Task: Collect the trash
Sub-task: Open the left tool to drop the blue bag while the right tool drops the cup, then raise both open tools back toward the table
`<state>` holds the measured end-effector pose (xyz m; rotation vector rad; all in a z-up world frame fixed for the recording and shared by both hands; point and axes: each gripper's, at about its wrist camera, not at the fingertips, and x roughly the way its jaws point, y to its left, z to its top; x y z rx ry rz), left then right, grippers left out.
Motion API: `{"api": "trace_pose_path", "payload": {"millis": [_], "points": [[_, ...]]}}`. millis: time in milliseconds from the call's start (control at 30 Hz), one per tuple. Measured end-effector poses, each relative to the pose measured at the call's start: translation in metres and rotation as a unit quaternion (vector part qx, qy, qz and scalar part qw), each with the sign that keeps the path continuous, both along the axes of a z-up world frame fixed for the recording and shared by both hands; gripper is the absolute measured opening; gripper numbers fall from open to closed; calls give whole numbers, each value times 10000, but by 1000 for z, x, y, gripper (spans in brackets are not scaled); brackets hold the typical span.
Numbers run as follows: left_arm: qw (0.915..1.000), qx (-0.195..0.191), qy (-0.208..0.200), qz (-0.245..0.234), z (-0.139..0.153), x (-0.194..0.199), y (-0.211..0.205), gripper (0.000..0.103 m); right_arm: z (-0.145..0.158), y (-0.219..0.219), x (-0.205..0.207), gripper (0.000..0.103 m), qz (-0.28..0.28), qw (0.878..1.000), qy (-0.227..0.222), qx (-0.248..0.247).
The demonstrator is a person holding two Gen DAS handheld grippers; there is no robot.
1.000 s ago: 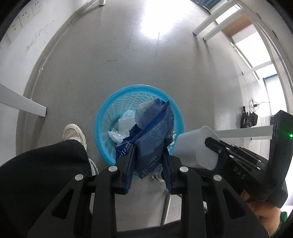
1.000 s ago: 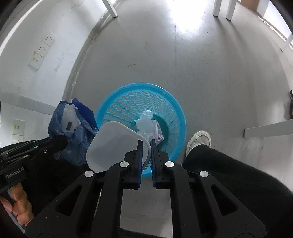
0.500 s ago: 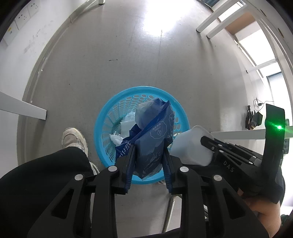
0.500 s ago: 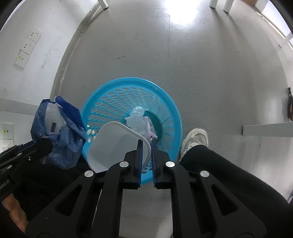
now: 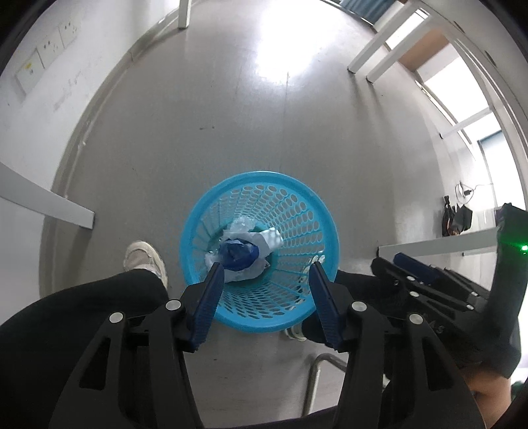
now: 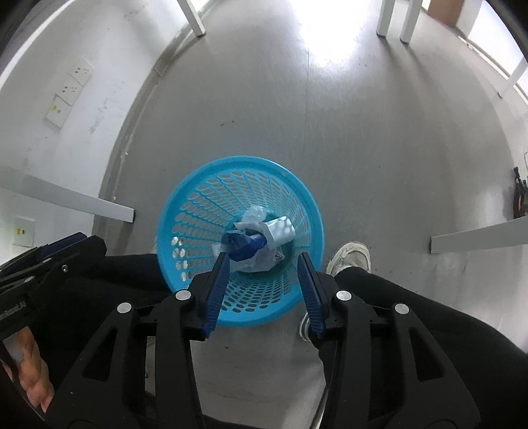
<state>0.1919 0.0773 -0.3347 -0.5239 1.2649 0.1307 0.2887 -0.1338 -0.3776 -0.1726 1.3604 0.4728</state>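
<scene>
A blue perforated waste basket (image 5: 290, 198) (image 6: 198, 198) stands on the grey floor below both grippers. At its bottom lie a crumpled dark blue wrapper (image 5: 239, 255) (image 6: 244, 246), a white cup (image 5: 270, 238) (image 6: 280, 231) and pale crumpled plastic. My left gripper (image 5: 265, 275) hovers above the basket, jaws opening, nothing between them. My right gripper (image 6: 262, 267) also hangs over the basket, jaws opening and empty. The right gripper's body (image 5: 429, 283) shows at the right of the left wrist view; the left gripper's body (image 6: 43, 260) shows at the left of the right wrist view.
The person's dark trouser legs (image 5: 82, 313) (image 6: 412, 313) and pale shoes (image 5: 145, 257) (image 6: 349, 257) flank the basket. White table legs (image 5: 373, 56) (image 6: 194, 19) stand further off. A wall with sockets (image 6: 69, 92) runs along the left. Grey shelf edges (image 5: 46, 201) (image 6: 478, 236) jut in.
Both grippers opened. The blue wrapper dropped from the left one and the white cup from the right one; both now lie in the basket.
</scene>
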Motion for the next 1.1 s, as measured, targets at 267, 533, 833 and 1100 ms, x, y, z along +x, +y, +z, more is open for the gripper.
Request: {"api": "trace_pose_path", "payload": {"millis": [267,533,833,1100], "points": [[9991,225,-292,-209,47,-38,-9,53,56,-16,-40,46,309,9970,-265,663],[9951,459,-840,-261,104,-74,-16,58,102,-35,-77,54,611,9924,-795,719],[9809,979,-1627,-410,169,-125,-30,67,169,-66,-114,69,763,9791,-1386,1275],[9639,1316,-2255,-526,214,-140,-41,87,235,-100,-137,83,581,9619,-2156,1577]]}}
